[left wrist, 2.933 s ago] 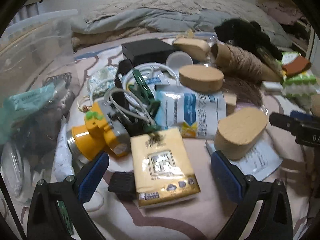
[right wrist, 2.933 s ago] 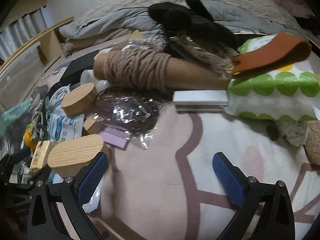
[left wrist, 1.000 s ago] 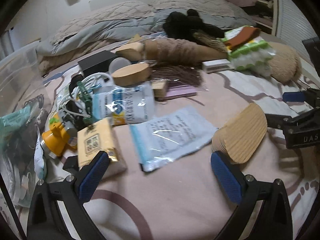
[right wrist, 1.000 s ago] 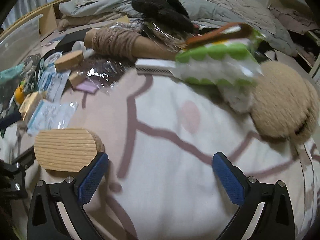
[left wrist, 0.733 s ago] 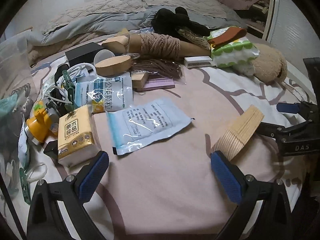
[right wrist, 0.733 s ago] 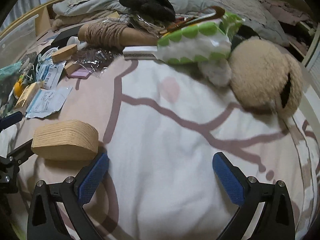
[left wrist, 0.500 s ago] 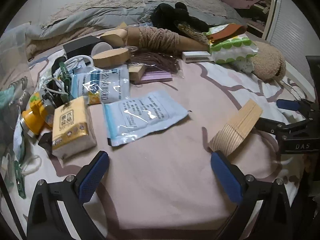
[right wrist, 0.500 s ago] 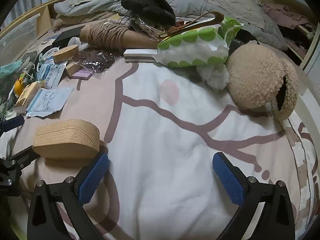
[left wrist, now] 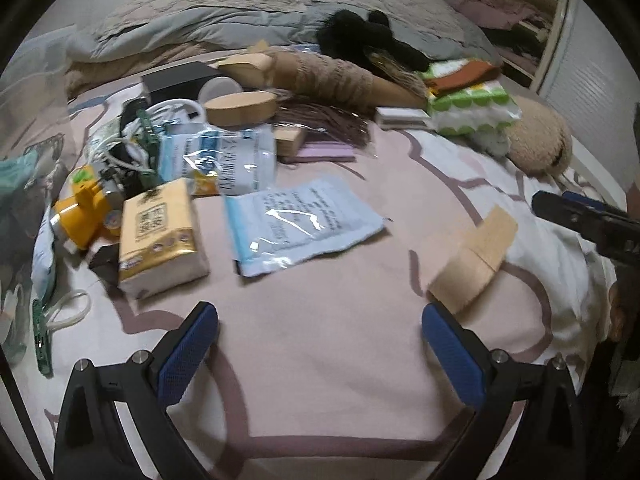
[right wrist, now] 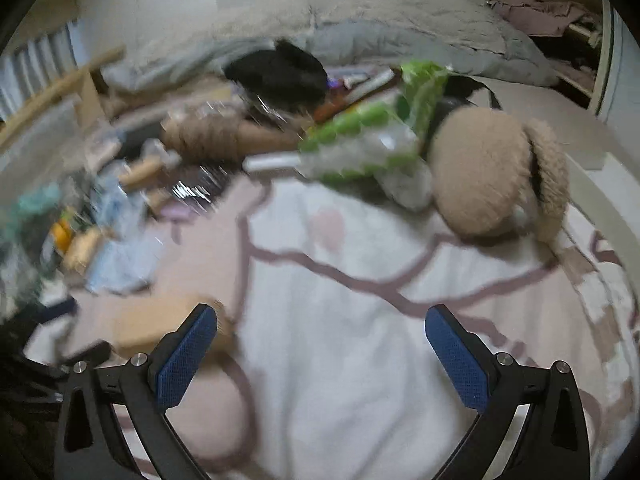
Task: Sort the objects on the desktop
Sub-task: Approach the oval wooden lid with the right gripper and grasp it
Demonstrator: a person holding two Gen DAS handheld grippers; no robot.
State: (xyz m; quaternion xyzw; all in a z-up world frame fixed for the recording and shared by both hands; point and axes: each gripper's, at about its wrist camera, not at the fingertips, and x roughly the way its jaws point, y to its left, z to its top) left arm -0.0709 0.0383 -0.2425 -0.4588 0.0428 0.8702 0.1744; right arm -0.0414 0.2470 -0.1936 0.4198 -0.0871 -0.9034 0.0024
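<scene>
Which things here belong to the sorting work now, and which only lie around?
Job in hand:
- oval light wooden block
- left gripper, open
- right gripper, open

Lying about:
- yellow tissue pack
- pale blue plastic pouch
- yellow headlamp
- green-dotted tissue pack
- beige fluffy plush

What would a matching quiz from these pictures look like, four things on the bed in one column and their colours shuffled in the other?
Things:
1. tissue pack
2. plush toy
3. flat pouch
4. wooden block

Colours:
A. black
B. pale tan
C. yellow and white
D. light blue

Pairs: 1-C, 2-A, 3-D, 4-B
</scene>
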